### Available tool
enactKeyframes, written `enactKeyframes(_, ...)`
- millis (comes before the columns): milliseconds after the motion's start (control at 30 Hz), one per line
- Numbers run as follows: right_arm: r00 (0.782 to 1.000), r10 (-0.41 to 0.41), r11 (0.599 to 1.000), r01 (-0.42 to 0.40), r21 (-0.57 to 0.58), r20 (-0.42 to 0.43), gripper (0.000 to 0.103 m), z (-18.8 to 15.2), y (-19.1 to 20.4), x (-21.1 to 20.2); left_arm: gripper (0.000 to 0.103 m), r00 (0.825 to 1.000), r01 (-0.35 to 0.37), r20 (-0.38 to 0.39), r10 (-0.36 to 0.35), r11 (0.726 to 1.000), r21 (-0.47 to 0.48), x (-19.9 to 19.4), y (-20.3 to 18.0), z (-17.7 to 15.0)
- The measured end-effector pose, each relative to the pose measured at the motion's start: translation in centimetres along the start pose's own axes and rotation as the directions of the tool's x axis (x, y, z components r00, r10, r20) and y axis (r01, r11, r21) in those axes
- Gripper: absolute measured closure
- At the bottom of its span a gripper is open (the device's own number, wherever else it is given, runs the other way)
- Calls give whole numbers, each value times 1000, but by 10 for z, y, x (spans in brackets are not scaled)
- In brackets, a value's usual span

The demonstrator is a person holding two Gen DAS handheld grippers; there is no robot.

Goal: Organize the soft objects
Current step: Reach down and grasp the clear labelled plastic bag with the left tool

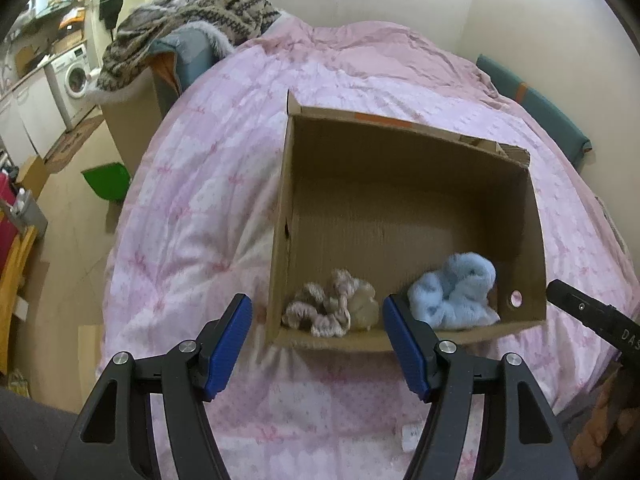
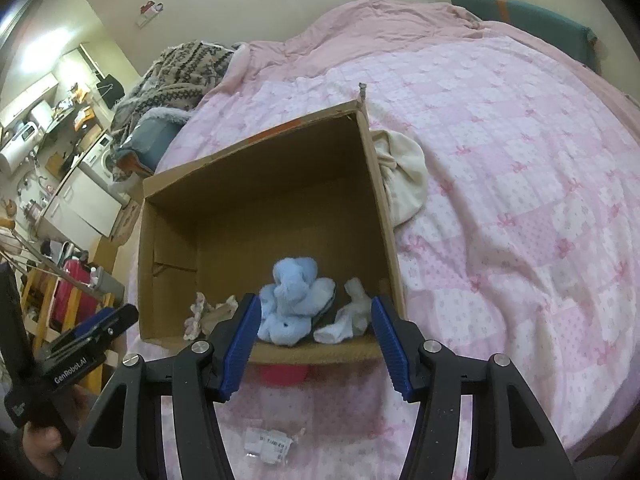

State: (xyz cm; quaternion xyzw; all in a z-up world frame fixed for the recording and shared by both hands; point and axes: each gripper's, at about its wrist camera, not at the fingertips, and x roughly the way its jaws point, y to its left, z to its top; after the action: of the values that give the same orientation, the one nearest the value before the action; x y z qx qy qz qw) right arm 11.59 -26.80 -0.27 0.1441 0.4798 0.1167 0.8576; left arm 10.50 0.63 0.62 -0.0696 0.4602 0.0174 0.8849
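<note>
An open cardboard box (image 1: 288,184) (image 2: 376,184) sits on the pink quilted bed. Inside at its near wall lie a pink and beige scrunchie bundle (image 1: 332,310) (image 2: 200,312), a fluffy light-blue soft item (image 1: 456,292) (image 2: 294,300) and a white sock (image 2: 348,316). A cream cloth (image 2: 404,176) lies on the quilt against the box's right outer wall. My left gripper (image 1: 318,348) is open and empty, just short of the box's near edge. My right gripper (image 2: 316,344) is open and empty above the near edge, framing the blue item.
The pink quilt (image 1: 192,208) (image 2: 520,184) covers the bed. A patterned knit blanket (image 1: 192,12) is piled at the far left corner. A green bin (image 1: 108,180) and a washing machine (image 1: 74,76) stand on the floor to the left. A small plastic packet (image 2: 272,446) lies on the quilt near me.
</note>
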Motion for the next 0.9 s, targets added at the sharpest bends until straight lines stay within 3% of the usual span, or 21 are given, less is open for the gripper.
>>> enactKeyframes(267, 999, 0, 998, 2, 61, -44, 43, -22, -13, -5, 38, 997, 16, -70, -15, 1000, 12, 5, -10, -26)
enactKeyframes(433, 993, -4, 992, 19, 127, -115, 43, -37, -29, 1, 38, 986, 46, -164, -40, 998, 32, 21, -23, -43)
enactKeyframes(633, 972, -18, 989, 52, 138, -236, 43, -51, -35, 20, 38, 942, 147, -316, -109, 984, 99, 45, -52, -70)
enactKeyframes(800, 968, -15, 983, 61, 176, -250, 43, -52, -41, 25, 38, 906, 213, -403, -127, 961, 175, 63, -80, -91)
enactKeyframes(900, 966, -18, 981, 67, 183, -259, 43, -53, -43, 26, 38, 897, 226, -428, -110, 946, 230, 73, -94, -101)
